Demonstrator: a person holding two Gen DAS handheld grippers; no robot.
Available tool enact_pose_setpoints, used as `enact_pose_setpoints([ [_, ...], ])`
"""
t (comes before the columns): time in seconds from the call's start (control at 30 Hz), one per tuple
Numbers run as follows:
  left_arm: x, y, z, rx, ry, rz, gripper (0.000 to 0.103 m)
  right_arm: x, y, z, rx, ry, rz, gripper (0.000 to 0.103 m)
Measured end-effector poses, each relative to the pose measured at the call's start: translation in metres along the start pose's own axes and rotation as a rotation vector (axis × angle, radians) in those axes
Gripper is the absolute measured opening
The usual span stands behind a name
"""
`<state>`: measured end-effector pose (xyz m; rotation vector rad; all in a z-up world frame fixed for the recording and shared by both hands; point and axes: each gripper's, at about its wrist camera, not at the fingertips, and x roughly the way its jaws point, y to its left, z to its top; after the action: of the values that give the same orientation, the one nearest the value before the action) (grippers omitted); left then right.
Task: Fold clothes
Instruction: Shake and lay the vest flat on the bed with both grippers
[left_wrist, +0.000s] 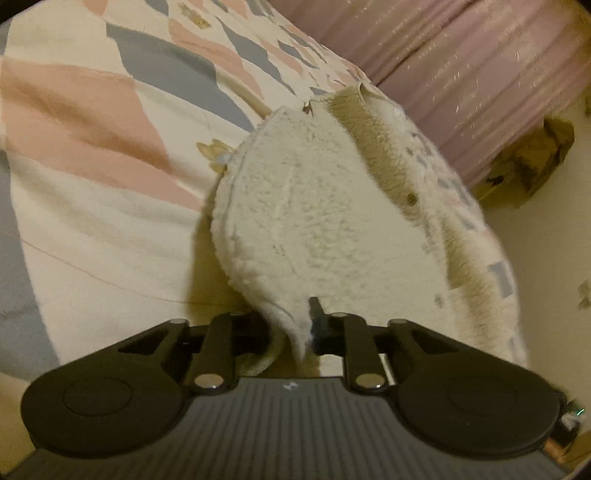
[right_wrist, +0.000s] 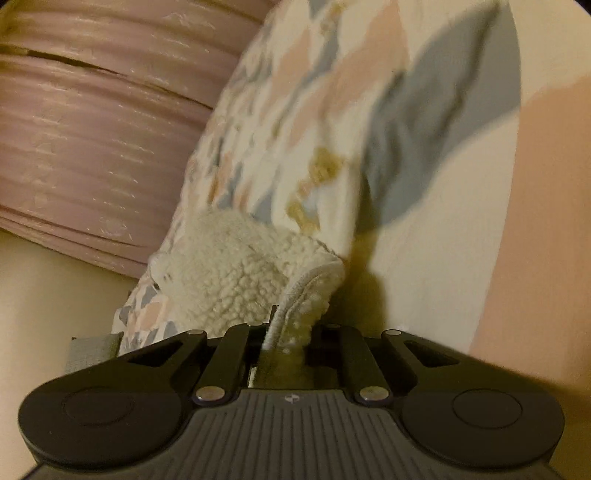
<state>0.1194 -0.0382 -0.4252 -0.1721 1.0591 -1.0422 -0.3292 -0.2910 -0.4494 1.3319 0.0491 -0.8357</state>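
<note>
A fleece garment with a cream sherpa lining (left_wrist: 314, 214) and an outer face printed in pink, grey-blue and cream shapes (left_wrist: 85, 110) lies spread in front of me. In the left wrist view a flap is turned over, lining up, and my left gripper (left_wrist: 304, 325) is shut on its pointed corner. My right gripper (right_wrist: 286, 332) is shut on a piped, sherpa-lined edge (right_wrist: 236, 273) of the same garment, whose printed side (right_wrist: 332, 110) stretches away above it.
A mauve ribbed cushion or sofa (left_wrist: 480, 74) runs along the far side, seen also as a mauve padded mass (right_wrist: 92, 129) at the right wrist view's left. A crumpled brown object (left_wrist: 535, 158) sits on the pale surface (left_wrist: 535, 258) to the right.
</note>
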Motion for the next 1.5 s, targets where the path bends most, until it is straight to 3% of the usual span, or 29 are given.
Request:
enact_pose_setpoints([
  [0.17,-0.078,-0.055,-0.007,0.19,-0.215,-0.01,0.011,-0.076,0.055,0.01,-0.355,-0.226,0.125,0.008],
  [0.27,-0.134,-0.072,-0.039,0.26,-0.306,-0.027,0.011,-0.116,0.057,0.009,-0.404,-0.248,0.163,0.008],
  [0.33,-0.154,-0.069,-0.068,0.274,-0.305,-0.008,0.012,-0.128,0.037,-0.001,-0.37,-0.2,0.115,0.008],
  [0.5,-0.115,-0.021,-0.118,0.096,-0.081,0.113,0.015,-0.115,-0.047,-0.034,-0.164,0.019,-0.088,0.012],
  [0.57,-0.107,-0.004,-0.125,0.005,-0.064,0.084,0.019,-0.113,-0.067,-0.036,-0.072,0.037,-0.055,0.023],
  [0.63,-0.106,0.012,-0.124,-0.109,-0.066,0.027,0.053,-0.111,-0.069,-0.03,-0.031,0.048,-0.014,0.038],
  [0.7,-0.105,0.023,-0.122,-0.184,-0.072,-0.006,0.057,-0.105,-0.066,-0.024,-0.043,0.069,0.008,0.042],
  [0.73,-0.102,0.025,-0.12,-0.192,-0.069,0.0,0.05,-0.099,-0.062,-0.022,-0.058,0.093,0.005,0.041],
  [0.77,-0.1,0.025,-0.119,-0.191,-0.061,0.001,0.038,-0.096,-0.057,-0.021,-0.079,0.124,-0.002,0.033],
  [0.8,-0.097,0.022,-0.117,-0.178,-0.045,-0.01,0.014,-0.093,-0.053,-0.02,-0.1,0.154,-0.009,0.01],
  [0.93,-0.121,-0.014,-0.092,-0.014,-0.071,-0.026,0.008,-0.117,-0.025,-0.006,-0.19,0.184,0.059,0.008],
  [1.1,-0.133,-0.058,-0.035,0.161,-0.069,-0.023,0.008,-0.115,0.011,0.028,-0.163,0.262,0.095,0.008],
  [1.2,-0.091,-0.084,0.012,0.206,0.019,0.009,0.008,-0.079,0.035,0.052,-0.106,0.345,0.061,0.008],
  [1.27,-0.058,-0.101,0.046,0.229,0.083,0.032,0.008,-0.062,0.057,0.07,-0.112,0.362,0.047,0.008],
  [1.3,-0.045,-0.115,0.066,0.261,0.084,0.058,0.008,-0.048,0.082,0.085,-0.147,0.326,0.043,0.008],
  [1.37,-0.028,-0.152,0.107,0.377,-0.004,0.144,0.008,-0.021,0.132,0.115,-0.216,0.251,0.038,0.008],
  [1.4,-0.03,-0.173,0.123,0.432,-0.077,0.179,0.008,-0.02,0.16,0.127,-0.268,0.169,0.07,0.008],
  [1.5,-0.061,-0.24,0.171,0.552,-0.363,0.197,0.008,-0.03,0.235,0.157,-0.416,-0.068,0.189,0.008],
])
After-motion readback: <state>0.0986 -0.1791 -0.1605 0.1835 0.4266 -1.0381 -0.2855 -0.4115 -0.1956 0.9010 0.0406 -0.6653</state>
